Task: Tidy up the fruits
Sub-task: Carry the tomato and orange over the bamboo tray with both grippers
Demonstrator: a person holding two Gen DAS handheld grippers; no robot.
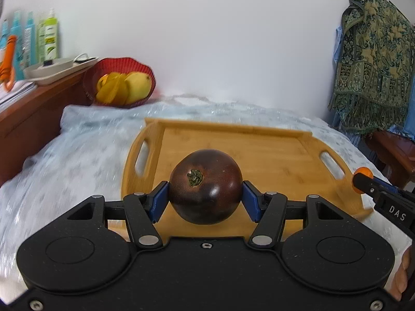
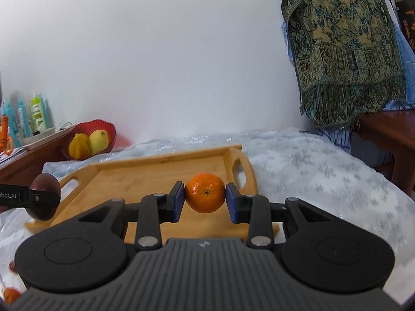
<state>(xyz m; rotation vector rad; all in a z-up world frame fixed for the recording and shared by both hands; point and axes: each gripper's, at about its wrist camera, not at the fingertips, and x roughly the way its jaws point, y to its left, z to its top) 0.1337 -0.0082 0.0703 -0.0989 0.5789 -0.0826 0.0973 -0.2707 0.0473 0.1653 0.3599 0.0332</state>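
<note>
The bed (image 1: 77,140), under its pale patterned cover, is the largest thing here and carries everything else; take the wooden tray (image 1: 272,150) lying on it as the landmark. The tray is bare inside, its two cut-out handles at the short ends, and it looks meant as the place where the fruits will be gathered. Beyond the tray's far left corner, against the wall, a red basket (image 2: 103,127) tilts toward the bed with yellow fruit (image 2: 98,138) inside, probably a store already sorted or a source to draw from. Over the near edge of the tray, the left gripper (image 1: 206,198) has its blue pads pressed on either side of a dark red-brown fruit (image 1: 207,186), stalk scar turned toward the camera, the jaws about half spread to fit its width; the fruit hangs clear of the tray floor. To the right of it, also above the tray's near part, the right gripper (image 2: 205,198) is closed narrowly on a small orange (image 2: 206,193), likewise off the wood. Both fruits are pinched across their widest line, which should keep round, smooth skins from slipping. Setting each down inside the tray seems the step in hand.
</note>
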